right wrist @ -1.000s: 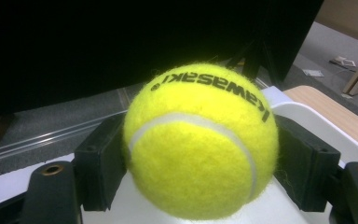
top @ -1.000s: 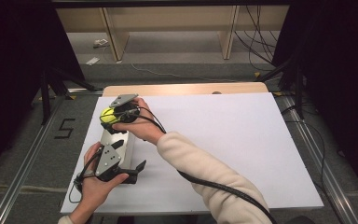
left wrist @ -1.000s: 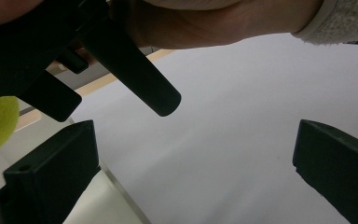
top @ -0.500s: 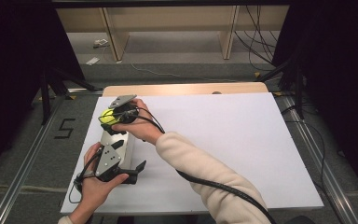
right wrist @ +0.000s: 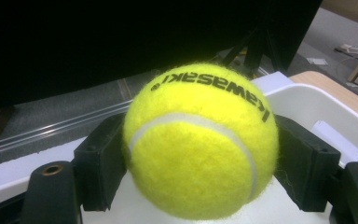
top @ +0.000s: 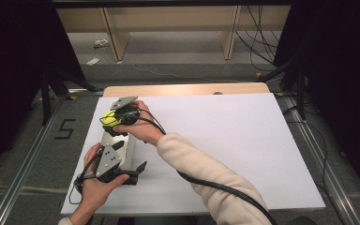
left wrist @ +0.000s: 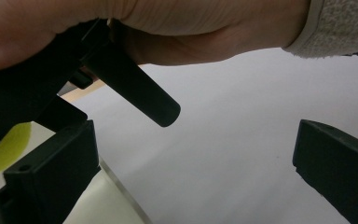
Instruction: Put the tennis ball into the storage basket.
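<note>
A yellow tennis ball point(top: 107, 118) point(right wrist: 200, 140) with black lettering sits between the jaws of my right gripper point(top: 114, 120) point(right wrist: 203, 158), which is shut on it. The ball hangs over the far end of a narrow white container point(top: 122, 143) point(right wrist: 317, 107) at the table's left. My left gripper point(top: 132, 161) point(left wrist: 191, 172) is at the container's near end with its jaws wide apart and nothing between them. In the left gripper view, one jaw stands beside the container's wall point(left wrist: 116, 200). That view has the ball point(left wrist: 2, 149) at its left edge, under the right hand.
A white sheet point(top: 225, 140) covers the table, with a strip of bare wood point(top: 183, 89) along the far edge. Metal rails point(top: 23, 164) run down both sides. Shelving and cables lie on the floor beyond.
</note>
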Tool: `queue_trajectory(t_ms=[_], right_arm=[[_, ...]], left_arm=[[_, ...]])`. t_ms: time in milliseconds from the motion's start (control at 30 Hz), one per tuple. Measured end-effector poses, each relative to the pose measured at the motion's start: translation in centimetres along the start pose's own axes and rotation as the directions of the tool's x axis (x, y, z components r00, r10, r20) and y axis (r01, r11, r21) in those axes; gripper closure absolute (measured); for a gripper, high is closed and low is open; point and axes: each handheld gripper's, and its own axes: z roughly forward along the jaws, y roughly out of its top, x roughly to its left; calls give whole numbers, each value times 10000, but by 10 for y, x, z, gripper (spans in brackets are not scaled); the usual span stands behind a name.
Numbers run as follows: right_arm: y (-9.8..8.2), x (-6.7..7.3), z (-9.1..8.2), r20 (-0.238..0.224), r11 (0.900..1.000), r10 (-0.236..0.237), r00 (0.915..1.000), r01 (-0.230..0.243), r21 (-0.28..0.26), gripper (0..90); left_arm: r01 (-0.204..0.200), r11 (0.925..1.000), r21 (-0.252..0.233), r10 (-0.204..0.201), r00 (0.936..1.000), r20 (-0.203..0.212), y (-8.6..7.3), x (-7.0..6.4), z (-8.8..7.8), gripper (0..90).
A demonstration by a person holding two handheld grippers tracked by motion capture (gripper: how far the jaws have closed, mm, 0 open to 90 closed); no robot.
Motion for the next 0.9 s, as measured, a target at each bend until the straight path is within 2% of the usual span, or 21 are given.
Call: queue_trajectory(t_ms=[900], right_arm=[[-8,-3,7,-24,9994,87,10000,-86,323,258]], left_arm=[[-6,10000,16,6,10000,-5,0,0,0,0]])
